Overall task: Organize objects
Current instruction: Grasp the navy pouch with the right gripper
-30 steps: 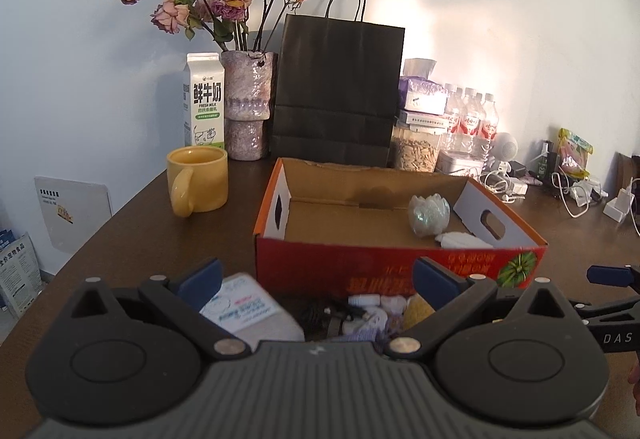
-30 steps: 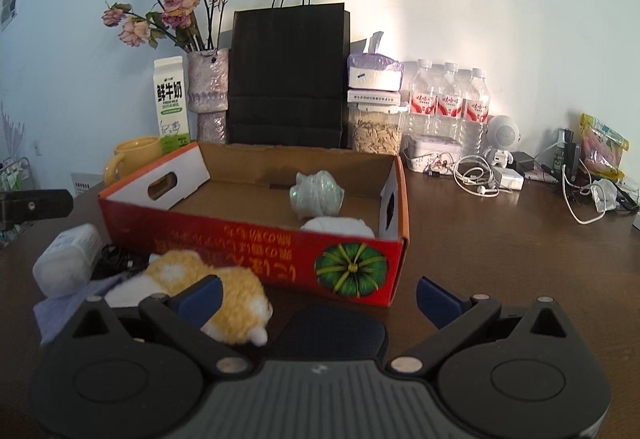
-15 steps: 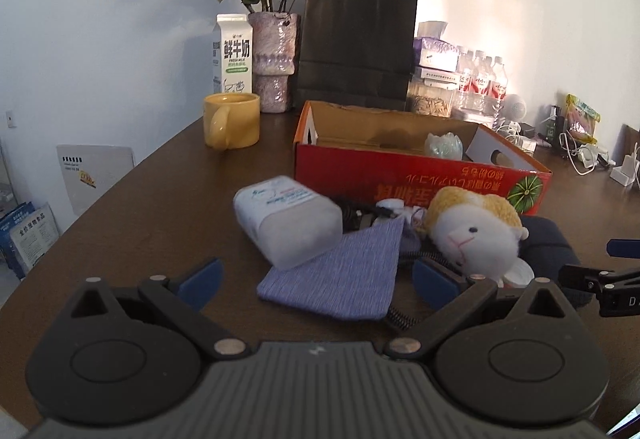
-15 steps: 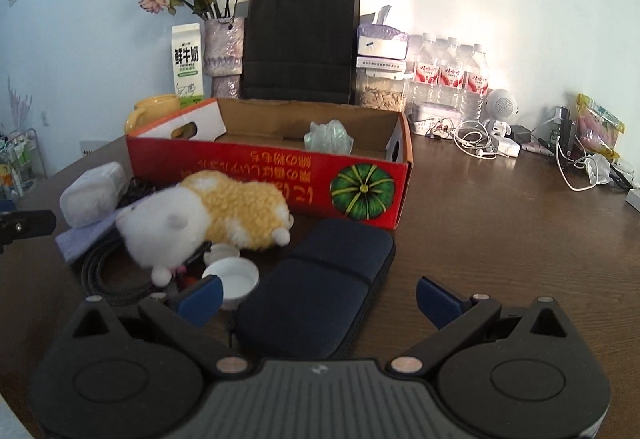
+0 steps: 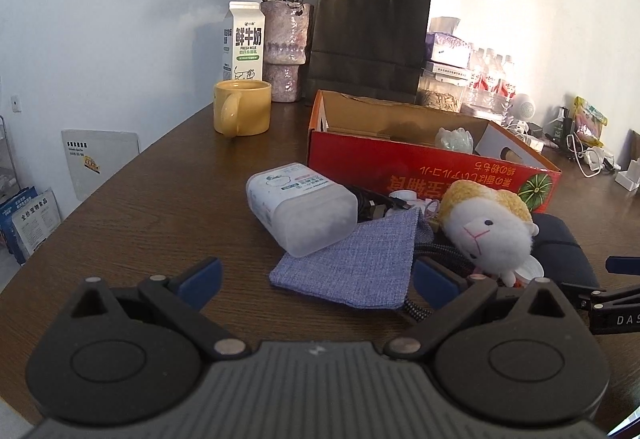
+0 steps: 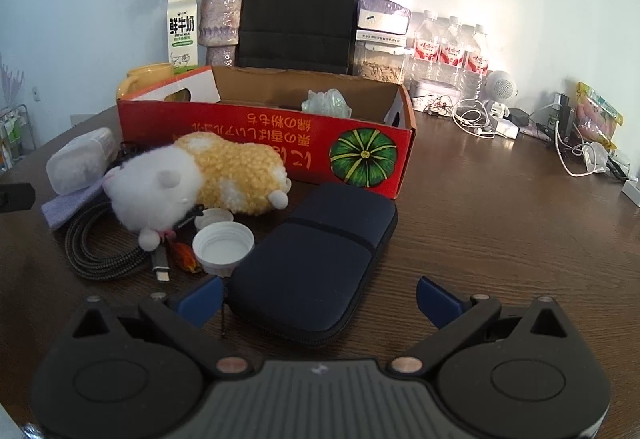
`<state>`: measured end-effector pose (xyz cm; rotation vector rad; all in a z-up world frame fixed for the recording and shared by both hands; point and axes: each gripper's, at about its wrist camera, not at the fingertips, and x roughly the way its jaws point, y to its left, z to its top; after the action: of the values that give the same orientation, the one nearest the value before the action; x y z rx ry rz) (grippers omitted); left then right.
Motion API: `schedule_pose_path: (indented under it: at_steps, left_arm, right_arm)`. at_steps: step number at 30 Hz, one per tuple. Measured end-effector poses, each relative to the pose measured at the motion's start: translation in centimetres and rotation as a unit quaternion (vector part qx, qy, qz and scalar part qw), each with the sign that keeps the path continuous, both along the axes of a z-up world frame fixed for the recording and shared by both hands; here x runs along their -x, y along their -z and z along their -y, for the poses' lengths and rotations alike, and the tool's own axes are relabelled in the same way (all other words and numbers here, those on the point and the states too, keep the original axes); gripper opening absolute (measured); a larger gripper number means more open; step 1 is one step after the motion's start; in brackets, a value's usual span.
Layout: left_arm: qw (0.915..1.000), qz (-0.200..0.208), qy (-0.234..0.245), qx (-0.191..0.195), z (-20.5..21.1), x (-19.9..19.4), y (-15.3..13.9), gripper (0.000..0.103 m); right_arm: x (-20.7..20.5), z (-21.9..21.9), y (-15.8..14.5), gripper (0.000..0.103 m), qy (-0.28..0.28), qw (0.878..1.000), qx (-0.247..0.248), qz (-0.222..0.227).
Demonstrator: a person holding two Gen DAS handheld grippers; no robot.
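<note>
Clutter heaped on the table before the red box, both grippers spread wide and empty.

A plush, dark case, white cap, cable coil, blue pouch and frosted tub crowd together; bare wood lies right of the case. The left gripper and right gripper hover short of them; the box's contents are mostly hidden.

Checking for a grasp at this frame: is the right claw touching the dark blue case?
Apart. In the right wrist view the right claw is open, the dark blue case lying between its fingers with table visible either side.
</note>
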<state>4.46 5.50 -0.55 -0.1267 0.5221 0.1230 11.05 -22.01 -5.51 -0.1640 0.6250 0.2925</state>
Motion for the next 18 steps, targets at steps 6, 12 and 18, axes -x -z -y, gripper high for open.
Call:
schedule_pose_path:
  at_steps: [6, 12, 18]
  left_arm:
    - [1.0, -0.003, 0.0, 0.001, -0.1, -0.3, 0.1, 0.103]
    - [1.0, -0.005, -0.002, 0.002, -0.2, -0.5, 0.2, 0.103]
    - [1.0, -0.007, -0.003, 0.002, -0.2, -0.6, 0.3, 0.103]
  right_arm:
    - [-0.4, 0.6, 0.0, 0.103, 0.009, 1.0, -0.004, 0.001]
    - [-0.7, 1.7, 0.1, 0.103, 0.024, 1.0, 0.001, 0.001]
    - [-1.5, 1.7, 0.0, 0.103, 0.022, 1.0, 0.006, 0.002]
